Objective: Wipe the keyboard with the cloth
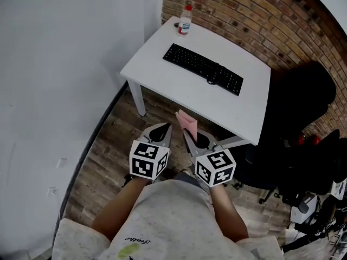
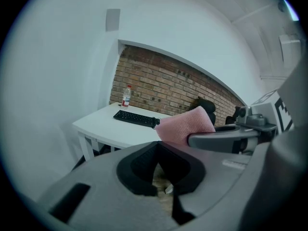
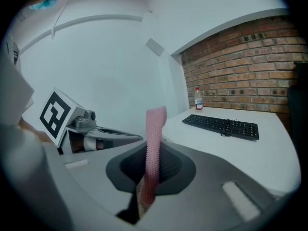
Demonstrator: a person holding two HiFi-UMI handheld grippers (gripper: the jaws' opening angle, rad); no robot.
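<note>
Two grippers hang near the person's body, well short of the worktop [image 1: 179,88]. The right gripper [image 1: 188,134] is clamped on the pink cloth [image 1: 186,120], while the left gripper [image 1: 161,130] has its jaws together on nothing. The keyboard [image 1: 203,68] lies far ahead with its long axis running far-left to near-right, and its near-right end is closer to the right gripper, so that one likely reaches forward.

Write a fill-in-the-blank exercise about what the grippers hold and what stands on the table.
1. The right gripper is shut on a ____ cloth.
2. On the white table, a bottle with a ____ cap stands beyond the black keyboard.
3. The left gripper is shut and holds ____.

Missing words: pink; red; nothing.
</note>
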